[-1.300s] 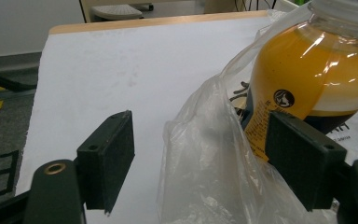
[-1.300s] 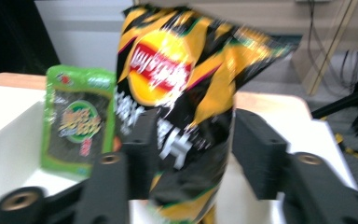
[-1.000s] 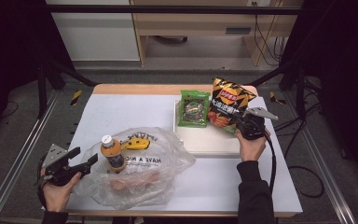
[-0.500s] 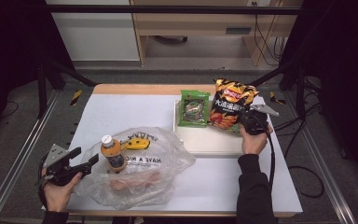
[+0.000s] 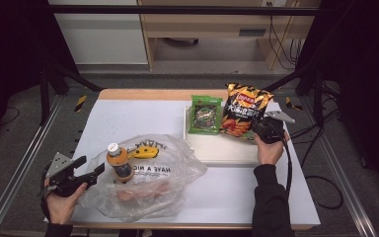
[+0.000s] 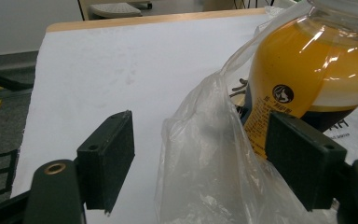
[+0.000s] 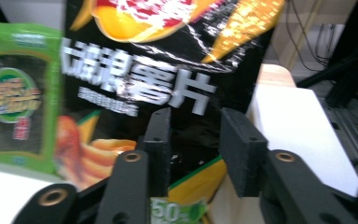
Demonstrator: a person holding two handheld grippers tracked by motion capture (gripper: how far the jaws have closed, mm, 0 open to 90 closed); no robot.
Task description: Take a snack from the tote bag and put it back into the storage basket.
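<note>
Left tongs (image 5: 91,173): low at the counter's near left corner, held in the person's left hand (image 5: 61,205); jaws stand wide apart, clamped on nothing.
Left tongs, own view (image 6: 200,158): a fold of the clear plastic bag (image 6: 209,172) rises between the jaws, nearer the right one; whether it brushes that pad, cannot tell.
Plastic bag (image 5: 148,182): crumpled, printed with dark lettering, lying on the white counter (image 5: 128,118) just right of the left tongs.
Juice bottle (image 5: 118,163): orange drink, white cap, dark label, upright in the bag's left part; in the left gripper view it looms (image 6: 312,74) behind the right jaw.
Tray (image 5: 217,148): shallow, pale, right of centre on the counter, well apart from the bag.
Green packet (image 5: 206,114): on the tray's far left part, touching the chip bag's edge.
Chip bag (image 5: 244,109): black and orange, on the tray's far right part, leaning slightly.
Right tongs (image 5: 257,129): at the chip bag's near right corner, held in the person's right hand (image 5: 269,150); jaws have just been opening.
Right tongs, own view (image 7: 193,144): jaws partly apart, the chip bag's lower edge (image 7: 177,84) in the gap; pads no longer pinch it. View blurred.
</note>
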